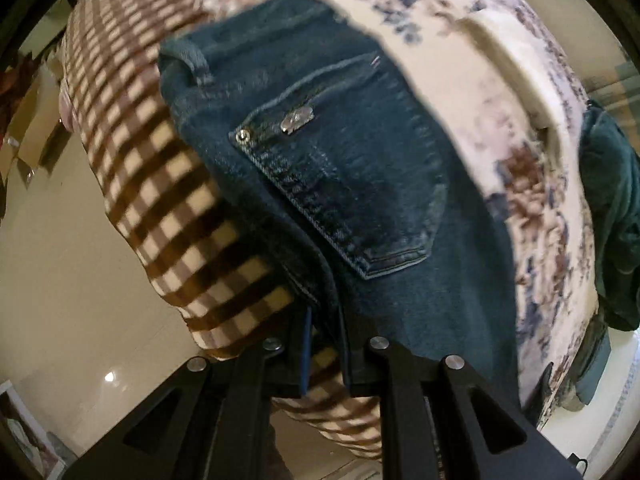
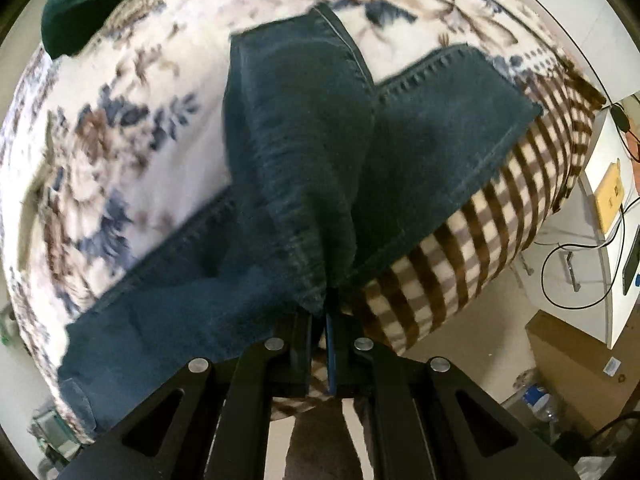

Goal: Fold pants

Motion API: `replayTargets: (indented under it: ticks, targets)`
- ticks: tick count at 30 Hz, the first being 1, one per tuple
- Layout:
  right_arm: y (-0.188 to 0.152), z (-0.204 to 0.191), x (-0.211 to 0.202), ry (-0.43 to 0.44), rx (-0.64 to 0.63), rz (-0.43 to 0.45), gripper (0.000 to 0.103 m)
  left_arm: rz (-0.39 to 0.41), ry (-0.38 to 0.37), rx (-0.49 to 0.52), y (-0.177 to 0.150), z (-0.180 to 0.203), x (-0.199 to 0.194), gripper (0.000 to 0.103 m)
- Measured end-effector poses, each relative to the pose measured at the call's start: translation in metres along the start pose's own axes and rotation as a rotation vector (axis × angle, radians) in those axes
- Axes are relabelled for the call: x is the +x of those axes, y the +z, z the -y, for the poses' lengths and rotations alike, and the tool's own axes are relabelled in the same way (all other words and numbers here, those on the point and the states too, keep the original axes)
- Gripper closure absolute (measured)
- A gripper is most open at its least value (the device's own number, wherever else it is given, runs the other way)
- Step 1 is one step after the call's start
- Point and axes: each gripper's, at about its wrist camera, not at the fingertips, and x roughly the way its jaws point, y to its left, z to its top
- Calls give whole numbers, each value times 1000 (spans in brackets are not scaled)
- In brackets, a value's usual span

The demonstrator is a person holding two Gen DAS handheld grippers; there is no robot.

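My left gripper [image 1: 326, 344] has its jaws clamped on the jeans [image 1: 340, 168] at the waist end, back pocket [image 1: 344, 184] facing me. My right gripper [image 2: 319, 340] pinches a bunched fold of the jeans [image 2: 304, 168], jaws nearly together with denim between them. The jeans lie across the bed's floral blanket [image 2: 100, 128], reaching its edge where the checked blanket [image 2: 480, 232] hangs over. A green cloth [image 2: 92, 4] sits at the bed's far side.

Black angular linkage arms, silver round screws, blue-edged fingers [image 1: 306, 344] on both.
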Motion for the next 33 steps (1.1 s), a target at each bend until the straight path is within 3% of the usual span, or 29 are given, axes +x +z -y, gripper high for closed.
replayTargets:
  ticks: [3, 5, 7, 8, 10, 15, 19, 25, 29, 30, 31, 32, 33]
  targets:
    - [-1, 10, 21, 13, 10, -54, 94, -8, 2, 2, -1, 0, 4, 89]
    - [0, 16, 26, 34, 10, -84, 78, 9, -14, 1, -2, 1, -8, 86]
    - [1, 25, 22, 63, 10, -93, 44, 56, 12, 40, -4, 9, -29, 79]
    - [1, 28, 18, 70, 2, -91, 39, 94, 39, 69, -6, 15, -40, 76]
    - [4, 34, 4, 92, -30, -75, 30, 173, 81, 138, -12, 28, -65, 53]
    - [29, 18, -33, 68, -163, 47, 13, 292, 136, 333, -31, 80, -95, 16]
    - [73, -24, -41, -16, -279, 149, 13, 314, 153, 510, -52, 149, -72, 15]
    - [146, -78, 14, -119, -353, 121, 13, 224, 263, 818, -103, 249, 21, 15]
    - [167, -106, 65, -242, -413, 70, 13, 150, 282, 886, -127, 276, 62, 15]
    - [169, -107, 74, -280, -428, 54, 20, 137, 286, 898, -132, 279, 69, 15]
    - [171, -106, 80, -303, -435, 41, 41, 131, 296, 906, -136, 281, 72, 15]
    - [173, -101, 78, -304, -426, 43, 52, 124, 297, 909, -138, 281, 74, 15]
    - [174, -95, 74, -296, -413, 53, 84, 111, 287, 905, -141, 280, 74, 15]
